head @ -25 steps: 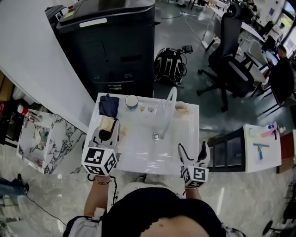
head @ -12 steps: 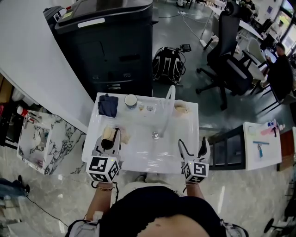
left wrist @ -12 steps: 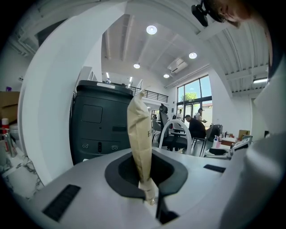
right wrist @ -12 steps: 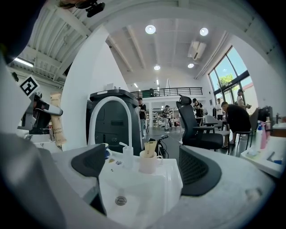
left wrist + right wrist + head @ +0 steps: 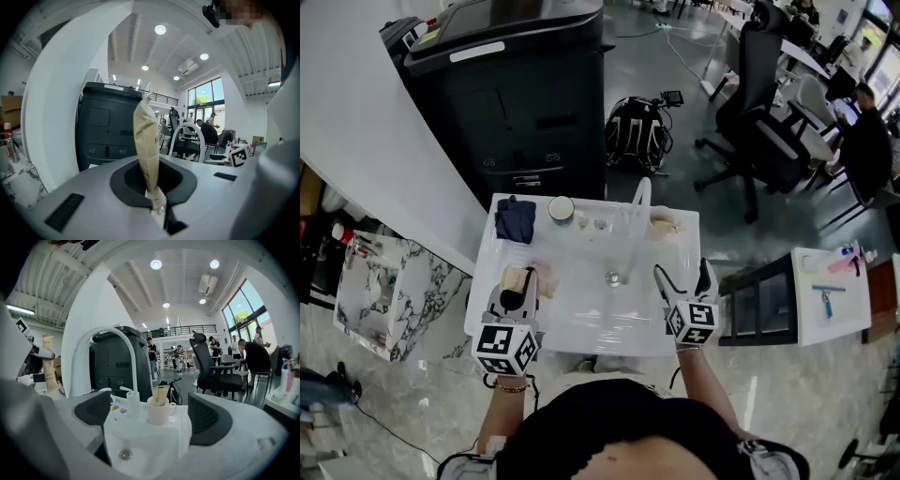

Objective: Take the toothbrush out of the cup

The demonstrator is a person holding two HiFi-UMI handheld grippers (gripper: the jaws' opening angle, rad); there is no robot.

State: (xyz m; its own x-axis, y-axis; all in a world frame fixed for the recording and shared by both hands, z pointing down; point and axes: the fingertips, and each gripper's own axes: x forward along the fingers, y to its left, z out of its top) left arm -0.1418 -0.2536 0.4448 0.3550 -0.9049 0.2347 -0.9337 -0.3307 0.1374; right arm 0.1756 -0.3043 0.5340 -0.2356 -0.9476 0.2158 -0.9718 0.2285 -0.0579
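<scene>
A white cup [image 5: 664, 223] stands at the sink's back right corner; in the right gripper view the cup [image 5: 159, 412] holds tan wrapped packets [image 5: 160, 393]. My left gripper [image 5: 518, 302] is shut on a tan paper-wrapped toothbrush [image 5: 517, 280] over the sink's left side. In the left gripper view the toothbrush packet [image 5: 146, 140] stands upright between the closed jaws of that gripper [image 5: 157, 206]. My right gripper [image 5: 682, 279] is open and empty over the sink's right side, short of the cup. From the right gripper [image 5: 151, 427] the cup shows straight ahead between the pads.
The white sink [image 5: 581, 319] has a curved faucet [image 5: 636, 220] and a drain [image 5: 612, 278]. A dark blue cloth [image 5: 515, 218] and a round container [image 5: 562, 208] lie at the back left. A black printer [image 5: 525, 103] stands behind, with office chairs [image 5: 764, 112] to the right.
My right gripper has moved forward over the sink toward the cup, still open. The left gripper has sunk a little toward the near edge with the packet in it.
</scene>
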